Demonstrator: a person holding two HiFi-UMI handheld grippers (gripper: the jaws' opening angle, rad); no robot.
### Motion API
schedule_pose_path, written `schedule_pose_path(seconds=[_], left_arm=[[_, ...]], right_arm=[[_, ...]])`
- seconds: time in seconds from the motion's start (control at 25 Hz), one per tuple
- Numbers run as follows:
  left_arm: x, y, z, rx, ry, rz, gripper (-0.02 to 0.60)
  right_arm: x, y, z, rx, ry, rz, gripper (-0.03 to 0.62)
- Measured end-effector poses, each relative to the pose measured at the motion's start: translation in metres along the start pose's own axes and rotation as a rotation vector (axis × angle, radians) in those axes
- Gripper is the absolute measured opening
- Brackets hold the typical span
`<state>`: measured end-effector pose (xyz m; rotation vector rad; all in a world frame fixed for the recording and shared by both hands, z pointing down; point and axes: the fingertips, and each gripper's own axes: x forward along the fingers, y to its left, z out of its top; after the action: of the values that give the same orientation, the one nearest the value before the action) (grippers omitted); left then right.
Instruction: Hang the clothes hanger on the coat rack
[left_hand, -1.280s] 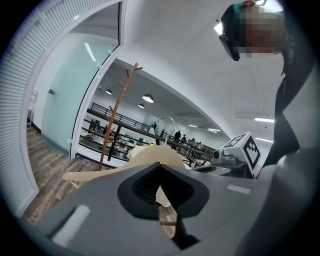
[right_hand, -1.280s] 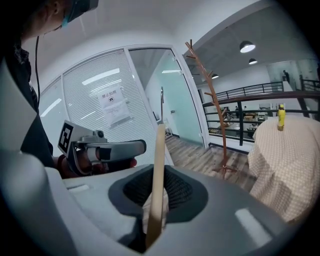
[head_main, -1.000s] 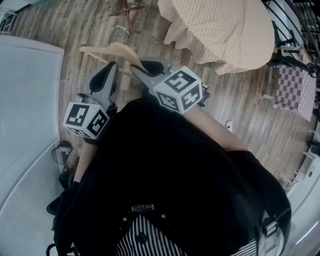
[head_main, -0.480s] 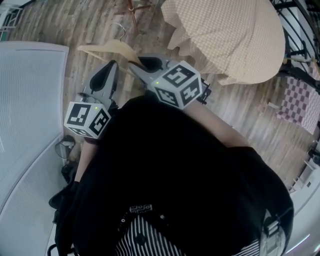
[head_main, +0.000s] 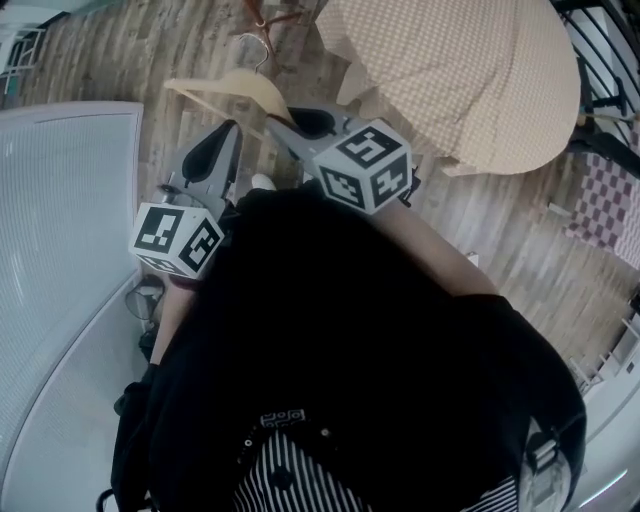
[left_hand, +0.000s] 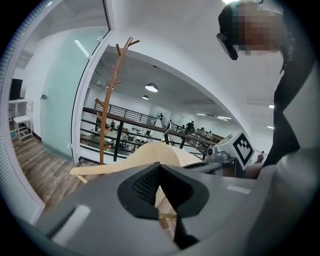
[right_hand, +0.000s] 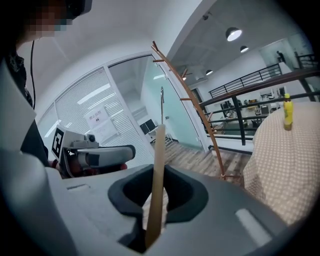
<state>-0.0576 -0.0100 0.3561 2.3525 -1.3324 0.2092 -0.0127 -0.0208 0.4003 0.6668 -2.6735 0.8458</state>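
A pale wooden hanger (head_main: 235, 92) with a metal hook (head_main: 262, 50) is held out over the wooden floor, and my right gripper (head_main: 285, 118) is shut on its shoulder. In the right gripper view the hanger (right_hand: 159, 170) stands edge-on between the jaws, hook (right_hand: 162, 105) up. The brown branched coat rack (right_hand: 195, 105) rises just beyond it; its foot (head_main: 265, 15) shows at the top of the head view. My left gripper (head_main: 222, 140) travels alongside on the left, shut and empty. From the left gripper view, the rack (left_hand: 111, 95) stands ahead at the left and the hanger (left_hand: 145, 155) crosses behind the jaws.
A round table under a checked beige cloth (head_main: 460, 70) stands right of the rack, with a yellow bottle (right_hand: 287, 111) on it. A curved white partition (head_main: 60, 200) runs along the left. A black railing (left_hand: 125, 127) lies behind the rack.
Both grippers and the hanger have travelled forward over the floor toward the rack. The partition has slid down in the head view. The right gripper's hold on the hanger is unchanged.
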Motion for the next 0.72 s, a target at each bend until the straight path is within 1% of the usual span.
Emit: schedule_pose_path(seconds=[0.12, 0.24, 0.44, 0.56, 0.72], left_arm=[[0.009, 0.005, 0.002, -0.003, 0.007, 0.000, -0.002], [0.020, 0.011, 0.007, -0.005, 0.010, -0.017, -0.002], [0.046, 0.029, 0.026, 0.011, -0.003, -0.086, -0.002], [0.069, 0.052, 0.040, 0.020, -0.015, -0.128, -0.002], [0.093, 0.084, 0.056, 0.016, -0.020, -0.164, -0.002]], right_arm=[[0.001, -0.010, 0.003, 0.011, -0.002, -0.008, 0.060], [0.005, -0.014, 0.006, 0.015, -0.003, -0.017, 0.060], [0.022, -0.028, 0.024, -0.010, -0.003, -0.058, 0.060], [0.035, -0.048, 0.044, -0.025, -0.017, -0.110, 0.060], [0.058, -0.070, 0.065, -0.007, -0.038, -0.162, 0.060]])
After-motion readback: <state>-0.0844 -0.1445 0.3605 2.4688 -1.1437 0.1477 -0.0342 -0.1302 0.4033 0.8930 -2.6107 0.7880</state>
